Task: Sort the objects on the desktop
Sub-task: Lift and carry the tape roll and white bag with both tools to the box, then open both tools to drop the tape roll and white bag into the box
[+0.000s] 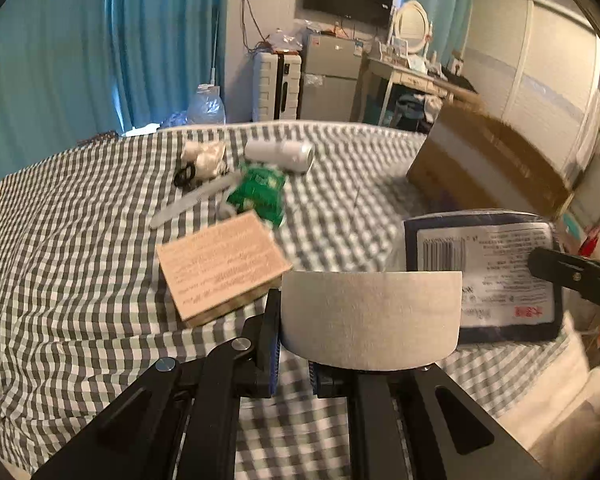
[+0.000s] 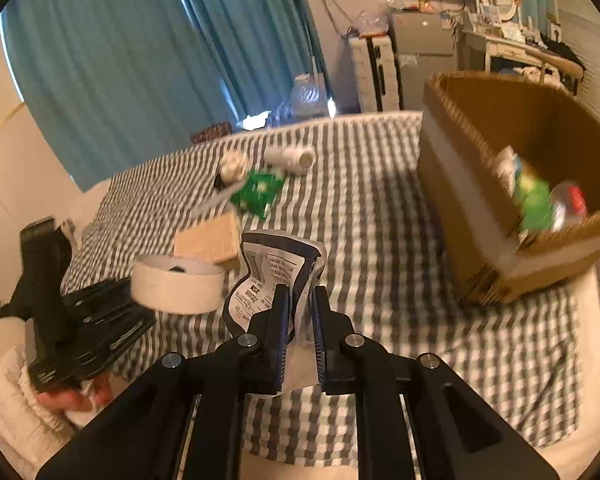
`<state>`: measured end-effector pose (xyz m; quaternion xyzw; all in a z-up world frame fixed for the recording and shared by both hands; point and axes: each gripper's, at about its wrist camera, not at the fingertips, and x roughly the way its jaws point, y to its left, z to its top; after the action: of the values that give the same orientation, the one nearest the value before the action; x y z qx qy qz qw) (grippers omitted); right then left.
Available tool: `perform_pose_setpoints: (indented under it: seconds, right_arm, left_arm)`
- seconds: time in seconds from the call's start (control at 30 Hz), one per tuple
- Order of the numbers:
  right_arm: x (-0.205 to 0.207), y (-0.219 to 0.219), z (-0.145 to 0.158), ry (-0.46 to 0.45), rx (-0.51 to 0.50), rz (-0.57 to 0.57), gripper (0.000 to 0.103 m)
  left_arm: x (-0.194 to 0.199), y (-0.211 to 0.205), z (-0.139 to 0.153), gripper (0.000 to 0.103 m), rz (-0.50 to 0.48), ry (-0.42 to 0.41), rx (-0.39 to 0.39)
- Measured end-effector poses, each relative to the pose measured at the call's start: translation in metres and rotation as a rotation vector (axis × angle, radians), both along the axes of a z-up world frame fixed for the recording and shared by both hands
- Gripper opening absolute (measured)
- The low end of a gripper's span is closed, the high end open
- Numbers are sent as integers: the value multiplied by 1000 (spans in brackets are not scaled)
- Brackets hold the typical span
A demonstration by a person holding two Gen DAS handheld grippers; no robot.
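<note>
Left gripper (image 1: 294, 354) clamps tape roll (image 1: 370, 316); right gripper (image 2: 302, 344) clamps pouch (image 2: 274, 276).

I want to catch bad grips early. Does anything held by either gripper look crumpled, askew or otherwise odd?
Yes. The dark blue packet in the right gripper is pinched at its lower edge and buckles, its label creased. The left gripper clamps only the wall of the white tape roll, so the roll sticks out to one side. Nothing looks spilled.

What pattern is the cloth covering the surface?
Grey-and-white gingham check on the cloth, clearest in the left wrist view.
</note>
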<state>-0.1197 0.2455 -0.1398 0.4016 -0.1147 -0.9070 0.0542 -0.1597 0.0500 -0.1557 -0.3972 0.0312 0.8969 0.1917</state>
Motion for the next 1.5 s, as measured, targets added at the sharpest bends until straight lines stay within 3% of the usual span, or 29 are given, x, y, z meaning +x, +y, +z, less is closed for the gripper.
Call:
perform_pose_setpoints:
  seconds: [0.23, 0.37, 0.47, 0.63, 0.7, 0.87, 0.9, 0.93, 0.97, 1.0, 1.03, 1.13, 1.17, 1.23, 1.33, 1.4, 1.5]
  right_arm:
    - [-8, 41, 72, 101, 106, -46, 11]
    - [-14, 86, 111, 149, 181, -116, 11]
    - [-22, 119, 122, 148, 230, -170, 11]
    - [-40, 180, 110, 85, 269, -257, 11]
    - [-47, 200, 99, 54, 252, -277, 11]
    - [-63, 228, 76, -6, 287, -283, 11]
    - [-67, 231, 73, -9, 296, -290, 16]
    - [-69, 236, 72, -10, 294, -300, 28]
    - [-69, 241, 70, -9, 288, -309, 36]
    - [-69, 242, 71, 2, 284, -318, 53]
    - [-67, 244, 71, 15, 286, -325, 64]
    - [-65, 236, 79, 65, 317, -343, 66]
    - [-64, 233, 82, 72, 316, -340, 66]
    - [-62, 227, 90, 92, 305, -344, 66]
    - [-54, 217, 103, 123, 277, -354, 69]
    - [-47, 214, 110, 130, 257, -365, 70]
    - [-36, 215, 116, 105, 273, -394, 70]
  left_arm:
    - [-7, 45, 81, 11, -54, 72, 64]
    - [-12, 104, 124, 11, -150, 134, 53]
    - [-18, 155, 143, 11, -227, 166, 49]
    - [-36, 245, 138, 11, -330, 126, 46]
    - [-42, 280, 128, 11, -363, 120, -12]
    - [-58, 312, 105, 13, -372, 92, -69]
    - [-60, 314, 101, 14, -344, 106, -107]
    - [-64, 315, 96, 24, -319, 115, -151]
    - [-67, 316, 91, 42, -317, 117, -188]
    - [-68, 318, 87, 52, -320, 117, -215]
    - [-70, 316, 85, 64, -324, 125, -237]
    - [-70, 299, 93, 75, -315, 179, -233]
    - [-70, 292, 98, 84, -304, 184, -214]
    - [-70, 276, 114, 94, -280, 177, -132]
    - [-73, 262, 136, 96, -283, 125, -3]
    - [-73, 265, 147, 96, -268, 122, 34]
    - [-77, 281, 148, 97, -234, 98, -22]
